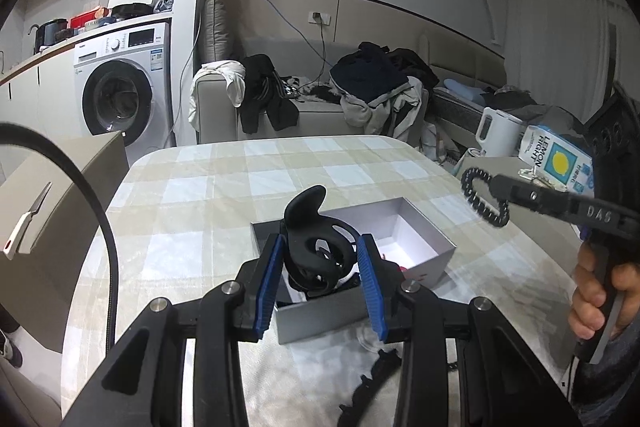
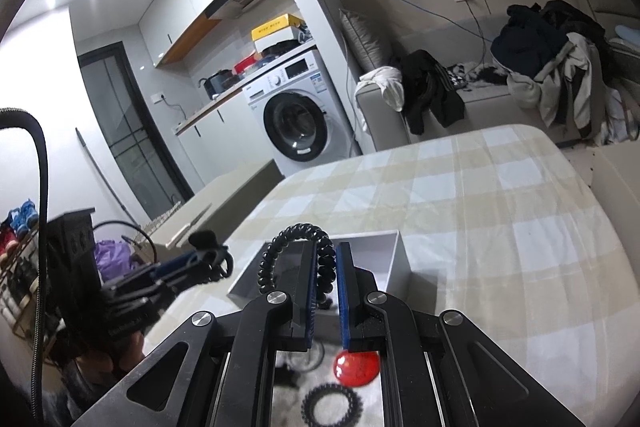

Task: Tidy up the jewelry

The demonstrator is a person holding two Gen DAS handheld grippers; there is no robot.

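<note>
We list a checked table [image 1: 224,183] filling the lower frame; on it, at centre, an open grey box [image 1: 416,239]. Our left gripper [image 1: 320,291] clamps a black hair claw [image 1: 316,247] above the box. Our right gripper [image 2: 324,291] pinches a black coil hair tie [image 2: 298,233], centre frame. Below lie a red disc [image 2: 356,367] and another black ring [image 2: 332,405].

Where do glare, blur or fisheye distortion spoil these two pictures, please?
Right wrist view: ceiling light flares white across the top left, and the left gripper is motion-blurred. Left wrist view: evenly lit, no glare, the box sharp. Both: black corner vignetting, walls and table edges bowed.
</note>
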